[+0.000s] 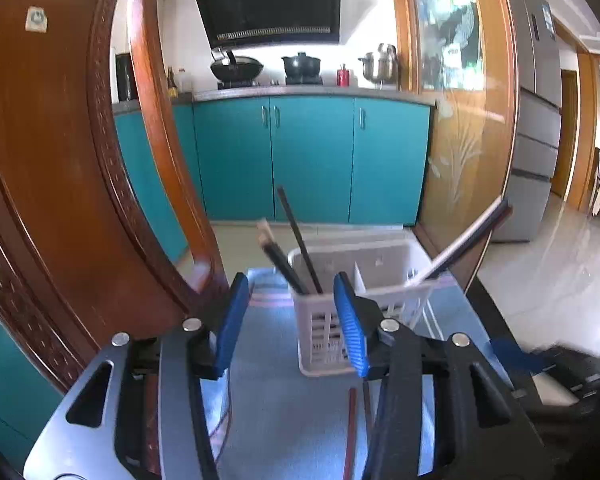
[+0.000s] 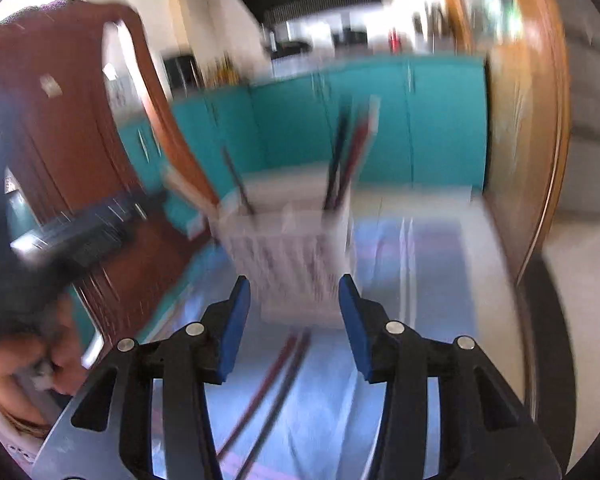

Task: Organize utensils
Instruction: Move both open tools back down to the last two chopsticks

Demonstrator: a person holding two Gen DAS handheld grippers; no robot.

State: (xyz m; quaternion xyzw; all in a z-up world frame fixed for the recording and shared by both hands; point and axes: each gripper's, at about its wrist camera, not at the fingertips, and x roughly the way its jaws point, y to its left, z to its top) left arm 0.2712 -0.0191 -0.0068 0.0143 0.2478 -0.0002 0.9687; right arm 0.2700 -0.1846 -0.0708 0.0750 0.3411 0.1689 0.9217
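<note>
A white slotted utensil basket stands on a blue-clothed table. Several dark chopsticks lean in its left compartment, and a black-and-white pair leans out of its right side. My left gripper is open and empty just in front of the basket. Two chopsticks, one red and one dark, lie on the cloth below it. The right wrist view is blurred: the basket with chopsticks sits ahead of my open, empty right gripper. A red and a dark chopstick lie between its fingers.
A carved wooden chair back rises close on the left. The other gripper's blue tip shows at the right table edge. Teal kitchen cabinets, a stove and a wooden door frame stand behind. The tiled floor drops away on the right.
</note>
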